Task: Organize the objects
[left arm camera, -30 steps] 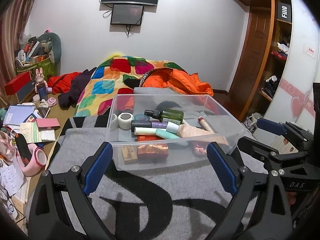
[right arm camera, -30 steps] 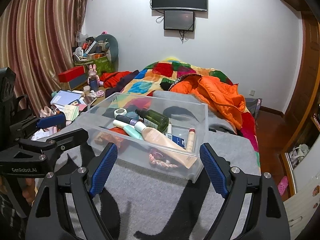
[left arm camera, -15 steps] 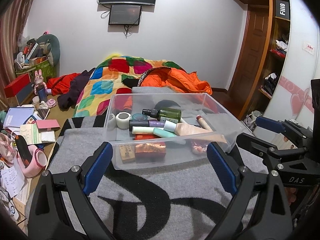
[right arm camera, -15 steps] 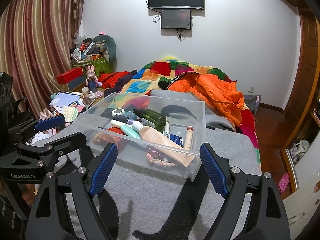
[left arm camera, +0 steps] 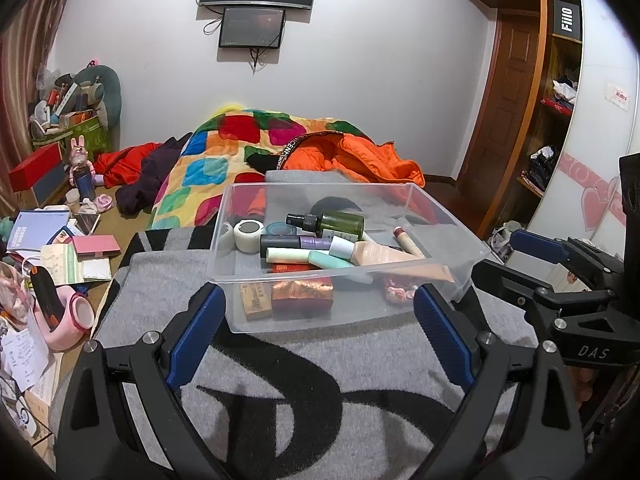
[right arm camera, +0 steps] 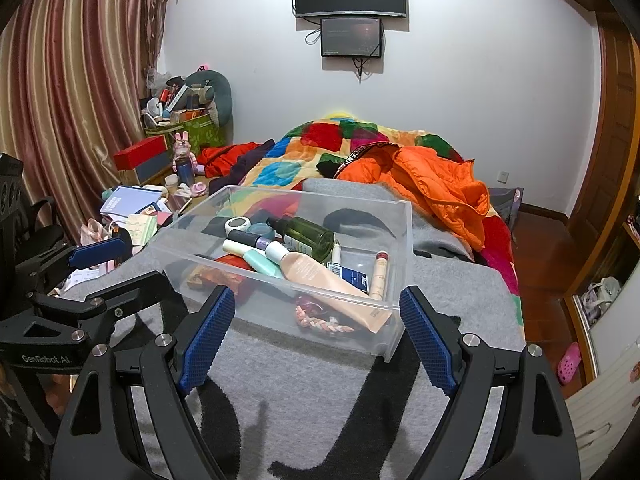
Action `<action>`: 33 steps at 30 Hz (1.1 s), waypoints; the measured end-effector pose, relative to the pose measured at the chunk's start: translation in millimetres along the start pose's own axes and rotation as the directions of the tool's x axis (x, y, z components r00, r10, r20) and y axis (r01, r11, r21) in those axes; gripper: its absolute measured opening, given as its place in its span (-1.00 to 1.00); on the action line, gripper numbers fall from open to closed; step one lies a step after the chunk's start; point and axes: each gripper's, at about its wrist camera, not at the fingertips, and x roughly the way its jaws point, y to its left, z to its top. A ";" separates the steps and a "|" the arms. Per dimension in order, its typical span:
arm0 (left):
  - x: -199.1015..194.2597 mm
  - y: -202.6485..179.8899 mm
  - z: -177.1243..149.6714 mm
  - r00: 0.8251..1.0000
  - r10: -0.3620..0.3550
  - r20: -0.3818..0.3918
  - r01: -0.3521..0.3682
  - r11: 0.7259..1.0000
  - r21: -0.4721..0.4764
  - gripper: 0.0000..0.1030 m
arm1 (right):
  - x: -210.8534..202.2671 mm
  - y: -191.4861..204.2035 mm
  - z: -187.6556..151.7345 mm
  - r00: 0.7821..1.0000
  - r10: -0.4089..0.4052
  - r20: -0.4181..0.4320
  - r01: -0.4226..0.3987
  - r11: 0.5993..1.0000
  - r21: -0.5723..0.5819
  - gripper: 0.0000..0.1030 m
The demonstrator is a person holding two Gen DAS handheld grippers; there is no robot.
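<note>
A clear plastic bin point(left arm camera: 240, 320) point(right arm camera: 404, 240) sits on a grey blanket on the bed. It holds several toiletries: a dark green spray bottle point(left arm camera: 340, 222) point(right arm camera: 308, 232), a peach tube point(left arm camera: 384, 254) point(right arm camera: 320, 276), a mint tube point(left arm camera: 332, 260), a white tape roll point(left arm camera: 248, 232) and a copper-foil box point(left arm camera: 302, 296). My left gripper point(left arm camera: 318, 336) is open and empty, just short of the bin's near wall. My right gripper point(right arm camera: 314, 334) is open and empty, facing the bin's near right corner. Each gripper shows at the edge of the other's view.
The grey blanket with a black pattern point(left arm camera: 300, 392) covers the bed's near end. A patchwork quilt point(left arm camera: 240, 140) and an orange jacket point(right arm camera: 432, 184) lie behind the bin. Books, papers and a pink holder point(left arm camera: 68, 316) clutter the left side. A wardrobe point(left arm camera: 560, 100) stands right.
Both grippers have drawn back and risen slightly, so the bin sits a little lower and further away in each view. Nothing was taken hold of.
</note>
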 end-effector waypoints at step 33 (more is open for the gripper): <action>1.7 -6.9 -0.5 0.999 -0.036 -0.010 0.036 0.999 0.017 0.86 | -1.7 -0.7 -0.9 1.000 -0.001 0.014 0.001 1.000 0.029 0.73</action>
